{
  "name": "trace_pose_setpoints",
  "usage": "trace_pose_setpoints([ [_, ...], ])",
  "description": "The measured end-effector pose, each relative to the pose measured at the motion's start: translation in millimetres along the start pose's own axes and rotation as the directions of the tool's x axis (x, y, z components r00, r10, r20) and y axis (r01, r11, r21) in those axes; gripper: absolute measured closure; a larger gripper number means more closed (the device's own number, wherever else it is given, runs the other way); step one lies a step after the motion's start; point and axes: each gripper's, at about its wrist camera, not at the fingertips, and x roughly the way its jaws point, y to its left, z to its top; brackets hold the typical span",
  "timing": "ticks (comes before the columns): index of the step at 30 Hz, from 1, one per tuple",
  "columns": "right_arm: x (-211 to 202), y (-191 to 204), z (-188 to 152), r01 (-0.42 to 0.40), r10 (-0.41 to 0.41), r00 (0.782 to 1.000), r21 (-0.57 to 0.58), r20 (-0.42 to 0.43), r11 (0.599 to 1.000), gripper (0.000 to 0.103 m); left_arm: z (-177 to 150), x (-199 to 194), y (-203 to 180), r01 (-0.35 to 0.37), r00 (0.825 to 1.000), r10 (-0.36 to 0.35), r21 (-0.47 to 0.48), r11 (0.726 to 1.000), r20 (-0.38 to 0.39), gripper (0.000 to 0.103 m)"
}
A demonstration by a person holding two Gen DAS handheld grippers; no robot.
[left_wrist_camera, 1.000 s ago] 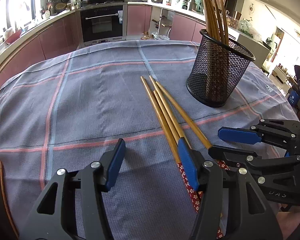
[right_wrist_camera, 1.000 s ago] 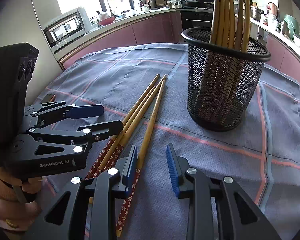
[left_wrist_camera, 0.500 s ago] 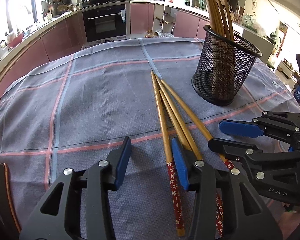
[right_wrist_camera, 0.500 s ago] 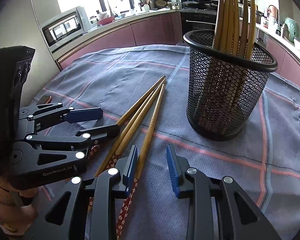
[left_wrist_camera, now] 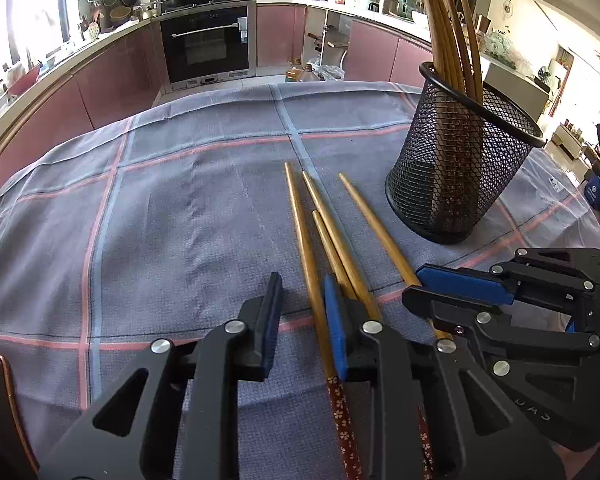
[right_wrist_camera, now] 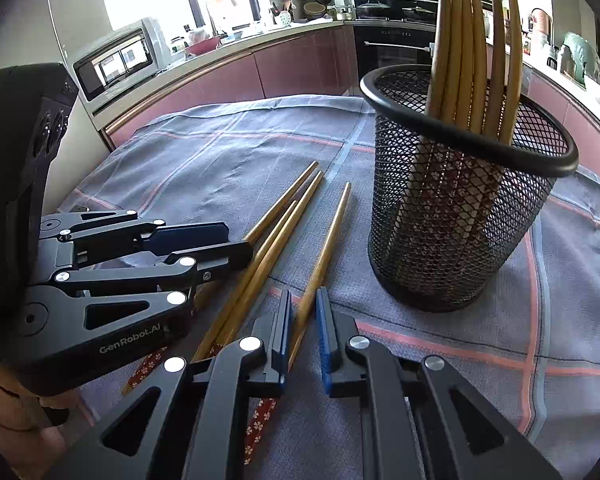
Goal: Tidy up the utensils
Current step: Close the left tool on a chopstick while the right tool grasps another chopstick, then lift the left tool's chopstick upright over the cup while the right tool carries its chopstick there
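Note:
Several wooden chopsticks with red flowered ends lie on the grey checked cloth (left_wrist_camera: 160,216). My left gripper (left_wrist_camera: 302,308) is open, its jaws around the leftmost chopstick (left_wrist_camera: 304,248). My right gripper (right_wrist_camera: 303,320) has narrowed around the rightmost chopstick (right_wrist_camera: 324,252), which lies between the jaws; contact is not clear. The right gripper also shows in the left wrist view (left_wrist_camera: 440,284), and the left gripper in the right wrist view (right_wrist_camera: 236,244). A black mesh holder (left_wrist_camera: 456,172) with several chopsticks upright in it stands to the right, also in the right wrist view (right_wrist_camera: 452,208).
The table's far edge drops toward kitchen cabinets and an oven (left_wrist_camera: 206,46). A microwave (right_wrist_camera: 120,60) stands on the counter at the left. A dark wooden edge (left_wrist_camera: 4,400) shows at the lower left.
Both grippers moved forward along the chopsticks toward the holder. The right gripper's jaws narrowed around the rightmost chopstick, which shifted apart from the others. The left jaws closed somewhat around the leftmost one.

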Motion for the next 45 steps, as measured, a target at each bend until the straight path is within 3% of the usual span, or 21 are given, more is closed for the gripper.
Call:
trace_pose_setpoints([
  [1, -0.1, -1.5, -0.1, -0.007, 0.007, 1.0, 0.008, 0.001, 1.0, 0.094, 0.7, 0.3, 0.8, 0.01, 1.0, -0.01, -0.01, 1.0, -0.002, 0.093],
  [4, -2.4, -7.0, -1.1, -0.031, 0.031, 0.999, 0.041, 0.007, 0.999, 0.097, -0.5, -0.4, 3.0, 0.019, 1.0, -0.019, -0.036, 0.999, 0.002, 0.095],
  [9, -11.1, -10.4, -3.1, -0.058, 0.056, 0.998, 0.059, 0.027, 0.997, 0.098, -6.1, -8.9, 7.1, 0.031, 0.999, -0.029, -0.072, 0.997, 0.02, 0.095],
  [17, -20.9, 1.4, -5.7, -0.11, 0.11, 0.994, 0.007, 0.024, 0.994, 0.098, -19.1, -25.4, -0.6, 0.089, 0.996, -0.088, -0.034, 0.995, 0.018, 0.095],
  [32, -3.5, 6.3, -2.3, -0.097, 0.096, 0.995, -0.007, -0.027, 0.995, 0.097, -19.3, -10.7, 2.6, 0.132, 0.991, -0.132, -0.015, 0.991, -0.027, 0.092],
  [37, -18.3, 4.4, -0.5, -0.107, 0.107, 0.994, -0.015, 0.014, 0.994, 0.097, -13.8, -13.6, 4.1, 0.129, 0.992, -0.129, -0.031, 0.991, -0.007, 0.095],
  [45, -61.3, -5.6, 5.9, -0.118, 0.118, 0.985, -0.006, 0.125, 0.993, 0.097, -3.7, -54.6, 4.7, 0.2, 0.977, -0.197, -0.032, 0.979, 0.085, 0.095],
])
